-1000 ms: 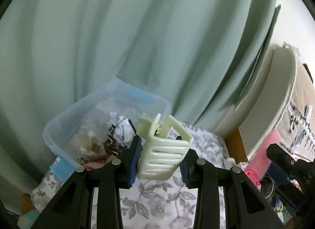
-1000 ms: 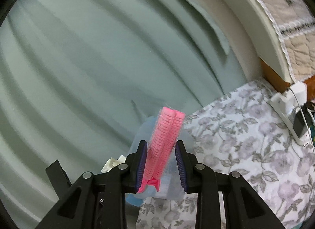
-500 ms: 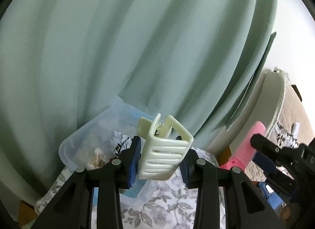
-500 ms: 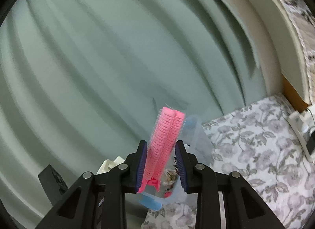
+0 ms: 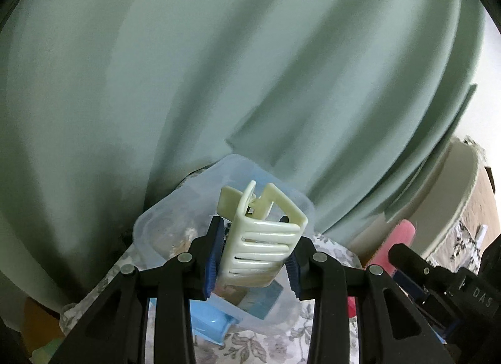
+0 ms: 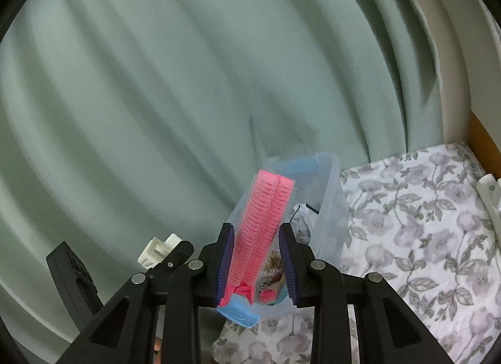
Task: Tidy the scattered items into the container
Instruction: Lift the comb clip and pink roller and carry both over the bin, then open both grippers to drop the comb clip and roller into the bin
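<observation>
A: Left wrist view. Left tool (image 5: 255,257) partly closed, blue pads clamped on a cream claw clip (image 5: 261,245), teeth side facing the camera, hinge end pointing away from the tool.
B: Container?
A: Clear plastic bin (image 5: 150,226) with blue latch, directly beyond and under the tips, on floral cloth (image 5: 300,332); green curtain (image 5: 219,66) behind. Right tool (image 5: 438,279) enters at the right, pink roller (image 5: 404,238) in it.

B: Right wrist view?
A: Right tool (image 6: 256,262) narrowly parted, gripping the pink roller (image 6: 263,220) upright, tilted slightly right. Bin (image 6: 328,195) just ahead of the tips, odds and ends inside. Left tool (image 6: 169,254) at the lower left, cream clip (image 6: 158,249) showing.
</observation>
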